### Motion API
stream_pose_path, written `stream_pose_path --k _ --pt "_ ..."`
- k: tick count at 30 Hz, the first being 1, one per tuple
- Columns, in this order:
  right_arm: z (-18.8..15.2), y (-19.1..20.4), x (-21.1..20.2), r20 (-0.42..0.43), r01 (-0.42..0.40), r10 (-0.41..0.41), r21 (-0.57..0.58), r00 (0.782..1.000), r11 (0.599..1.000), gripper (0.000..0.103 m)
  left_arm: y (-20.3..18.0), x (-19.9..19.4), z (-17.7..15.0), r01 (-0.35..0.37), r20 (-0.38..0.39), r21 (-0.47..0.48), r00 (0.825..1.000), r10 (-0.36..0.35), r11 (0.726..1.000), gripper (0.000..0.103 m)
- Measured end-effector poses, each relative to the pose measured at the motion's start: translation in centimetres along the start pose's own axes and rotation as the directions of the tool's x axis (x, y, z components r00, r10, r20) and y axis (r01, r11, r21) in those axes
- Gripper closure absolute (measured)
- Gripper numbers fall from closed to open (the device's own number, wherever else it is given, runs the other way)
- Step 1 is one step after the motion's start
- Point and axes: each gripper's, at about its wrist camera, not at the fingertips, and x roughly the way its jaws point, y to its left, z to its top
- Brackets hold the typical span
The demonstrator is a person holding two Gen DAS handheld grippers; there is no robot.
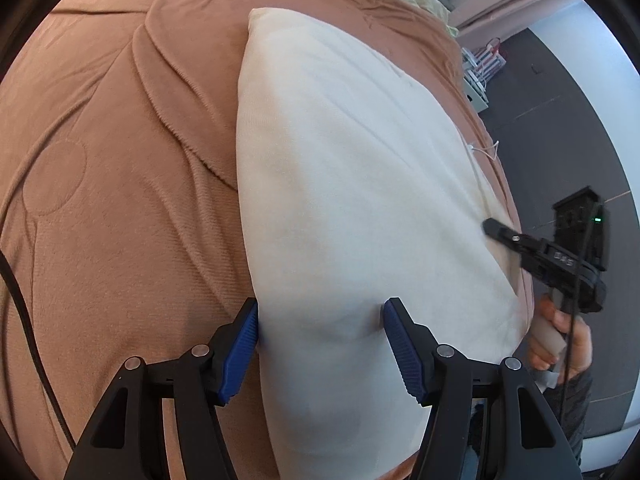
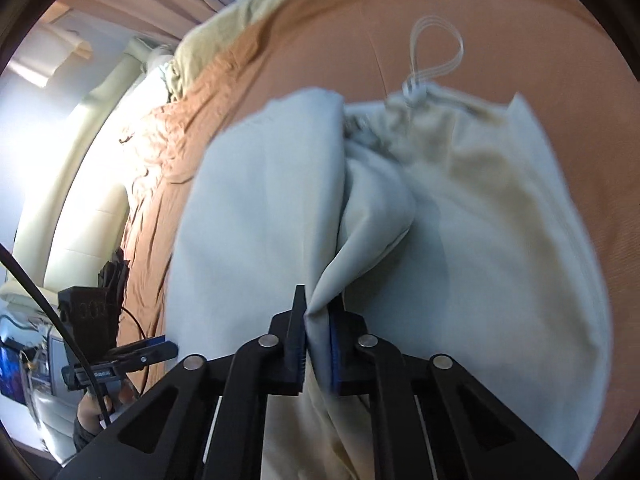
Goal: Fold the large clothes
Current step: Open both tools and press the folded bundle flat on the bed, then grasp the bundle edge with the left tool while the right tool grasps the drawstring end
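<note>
Brown quilted bedspread (image 1: 120, 160) covers the bed beneath your cream garment (image 1: 352, 184), whose long axis runs from lower centre to upper centre of the left wrist view. Its near end is cut off below the frame. Your left gripper (image 1: 320, 344) fingers stand apart astride the soft cloth's edge. Your right gripper (image 2: 318, 344) fingers are clamped on a blurred fold; a drawstring loop (image 2: 436, 52) lies beyond.

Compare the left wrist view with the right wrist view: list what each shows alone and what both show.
Left wrist only: the left gripper open, straddling the edge of the cream garment, with quilted stitching on the brown blanket.
Right wrist only: the right gripper shut on a pinched fold, and the drawstring loop at the waistband.
Both: the garment on the blanket, and the other gripper at the frame's edge.
</note>
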Motion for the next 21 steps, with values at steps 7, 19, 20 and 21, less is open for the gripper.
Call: stream_pose_path --k 7,19,20,21 --pt "-2.3 0.3 -4.0 0.071 -0.007 0.010 -0.041 0.997 0.999 0.099 -1.9 -0.4 0.1 0.000 0.019 0.041 1.000 -0.001 0.999 0.040" --pt "-5.5 -2.9 -7.9 0.155 0.001 -0.011 0.063 0.988 0.998 0.100 -6.7 -0.8 1.2 0.153 0.013 0.153 0.988 -0.157 0.976 0.040" --pt "-5.7 -3.2 -8.3 0.161 0.007 -0.018 0.067 0.987 0.998 0.100 -7.2 -0.6 1.3 0.172 0.008 0.164 0.984 -0.175 0.971 0.040" --pt "-6.1 -3.4 -8.5 0.165 0.015 -0.028 0.074 0.986 0.997 0.100 -7.8 -0.4 1.6 0.172 0.007 0.173 0.984 -0.176 0.970 0.040"
